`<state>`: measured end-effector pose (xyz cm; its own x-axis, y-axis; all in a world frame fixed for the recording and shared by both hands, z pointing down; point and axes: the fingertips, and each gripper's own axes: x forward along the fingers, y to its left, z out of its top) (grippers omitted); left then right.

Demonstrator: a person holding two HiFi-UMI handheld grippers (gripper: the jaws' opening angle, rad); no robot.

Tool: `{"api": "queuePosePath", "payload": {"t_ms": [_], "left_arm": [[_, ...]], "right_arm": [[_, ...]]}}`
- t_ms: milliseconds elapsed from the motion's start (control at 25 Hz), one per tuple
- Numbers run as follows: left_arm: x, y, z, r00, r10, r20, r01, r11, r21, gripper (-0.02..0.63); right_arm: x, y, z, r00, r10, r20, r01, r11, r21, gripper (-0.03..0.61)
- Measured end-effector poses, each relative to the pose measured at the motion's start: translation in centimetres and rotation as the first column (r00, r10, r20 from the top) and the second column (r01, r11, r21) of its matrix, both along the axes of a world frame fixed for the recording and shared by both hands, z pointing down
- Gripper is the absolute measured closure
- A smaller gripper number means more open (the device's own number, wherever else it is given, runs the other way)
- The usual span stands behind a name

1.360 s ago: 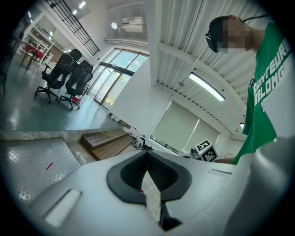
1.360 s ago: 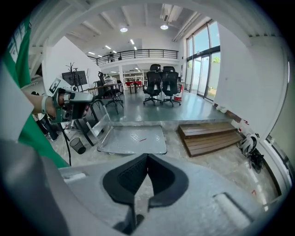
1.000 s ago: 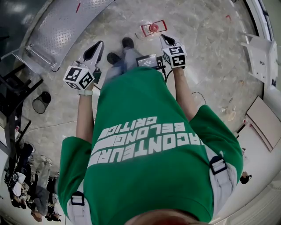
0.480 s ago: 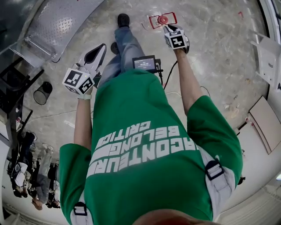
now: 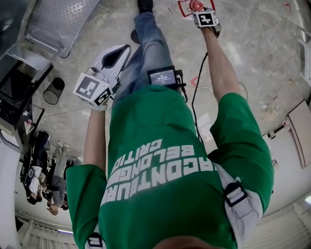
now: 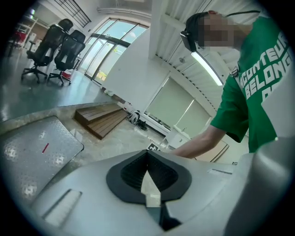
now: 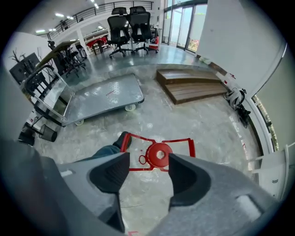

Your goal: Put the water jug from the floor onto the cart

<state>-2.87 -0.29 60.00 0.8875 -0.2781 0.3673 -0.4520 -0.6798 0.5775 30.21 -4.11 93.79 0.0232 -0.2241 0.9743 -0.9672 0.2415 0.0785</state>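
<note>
The water jug stands on the floor, clear with a red cap and red handle frame; it also shows at the head view's top edge as the jug. My right gripper points steeply down just above it. Its jaws have just been opening and stand open, with nothing between them and the red cap seen through the gap. In the head view the right gripper hangs right beside the jug. My left gripper is shut and empty, held at waist height as the left gripper. The cart is a flat metal platform on wheels.
The cart lies at the upper left. My shoe stands just left of the jug. A wooden step platform lies behind it, office chairs farther back. A black bin sits left, with people beyond it.
The right gripper has dropped toward the jug and its jaws have opened. The left gripper has sunk a little. The person has bent forward, one leg stepping toward the jug.
</note>
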Motion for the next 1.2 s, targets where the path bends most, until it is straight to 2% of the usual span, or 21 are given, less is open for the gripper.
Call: {"api": "queuePosePath", "payload": {"t_ms": [120, 280, 360, 640, 800, 1000, 1200], "left_arm": [[-1.1, 0.0, 2.1, 0.999, 0.001, 0.032, 0.001, 0.999, -0.045, 0.604], [-2.1, 0.5, 3.9, 0.997, -0.021, 0.073, 0.027, 0.996, -0.089, 0.603], [-2.4, 0.8, 4.5, 0.996, -0.032, 0.089, 0.041, 0.993, -0.106, 0.603], [-2.1, 1.9, 5.6, 0.993, -0.040, 0.112, 0.056, 0.988, -0.146, 0.603], [-1.7, 2.0, 5.5, 0.993, -0.043, 0.114, 0.060, 0.987, -0.151, 0.603], [-1.2, 0.6, 4.5, 0.993, -0.063, 0.101, 0.076, 0.989, -0.129, 0.603], [-2.4, -0.8, 2.6, 0.989, -0.113, 0.091, 0.122, 0.988, -0.097, 0.603]], "right_arm": [[1.6, -0.7, 3.2, 0.998, 0.007, -0.070, -0.009, 1.000, -0.030, 0.302], [1.3, -1.9, 6.7, 0.998, 0.031, 0.054, -0.031, 0.999, -0.013, 0.273], [1.3, -1.8, 7.5, 0.995, 0.054, 0.086, -0.051, 0.998, -0.027, 0.273], [1.9, -0.6, 9.2, 0.982, 0.146, 0.118, -0.134, 0.985, -0.107, 0.275], [2.3, -0.4, 10.1, 0.978, 0.171, 0.123, -0.156, 0.980, -0.124, 0.278], [2.9, -0.9, 9.5, 0.978, 0.178, 0.108, -0.166, 0.980, -0.110, 0.278], [2.7, -0.8, 5.5, 0.984, 0.156, 0.087, -0.147, 0.984, -0.103, 0.278]]}}
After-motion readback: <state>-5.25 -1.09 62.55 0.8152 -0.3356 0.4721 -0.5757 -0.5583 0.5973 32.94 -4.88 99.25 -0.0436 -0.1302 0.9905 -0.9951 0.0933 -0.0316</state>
